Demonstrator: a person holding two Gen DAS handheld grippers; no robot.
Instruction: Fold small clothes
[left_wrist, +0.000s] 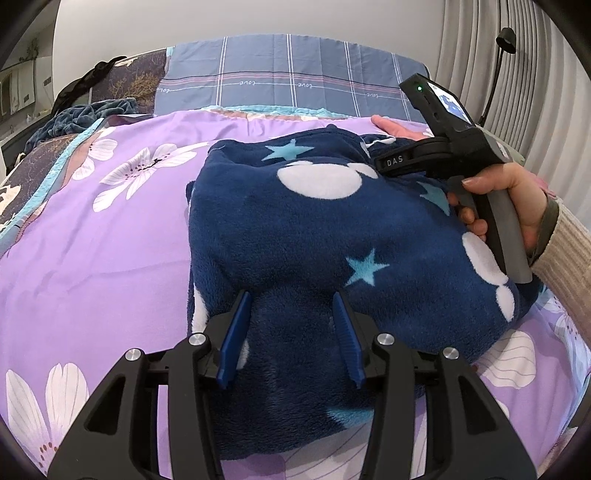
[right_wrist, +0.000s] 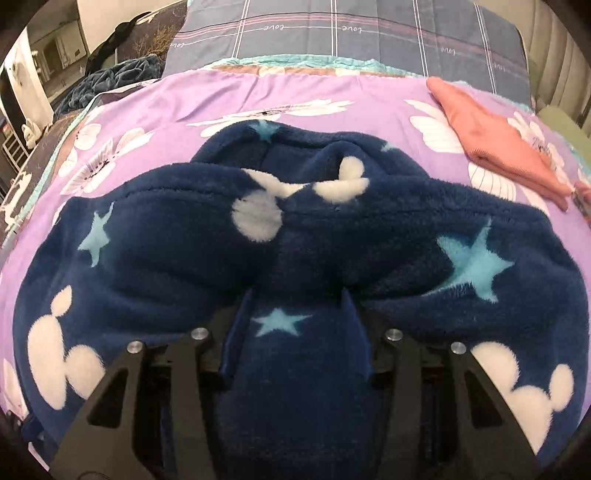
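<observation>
A navy fleece garment (left_wrist: 314, 229) with white blobs and light blue stars lies bunched on the purple floral bedspread (left_wrist: 110, 229). My left gripper (left_wrist: 291, 301) is open, its blue fingers (left_wrist: 236, 332) pressed into the garment's near edge with fleece between them. My right gripper's body (left_wrist: 443, 147) shows at the garment's far right side, held by a hand. In the right wrist view the garment (right_wrist: 295, 240) fills the frame; my right gripper (right_wrist: 297, 295) is open, with a fold of fleece bulging between its fingers (right_wrist: 238, 325).
A folded salmon-pink cloth (right_wrist: 498, 147) lies on the bedspread at the far right. A blue plaid pillow (left_wrist: 288, 77) lies at the head of the bed. A dark blue blanket (left_wrist: 85, 114) is heaped at the far left. Curtains (left_wrist: 480, 44) hang on the right.
</observation>
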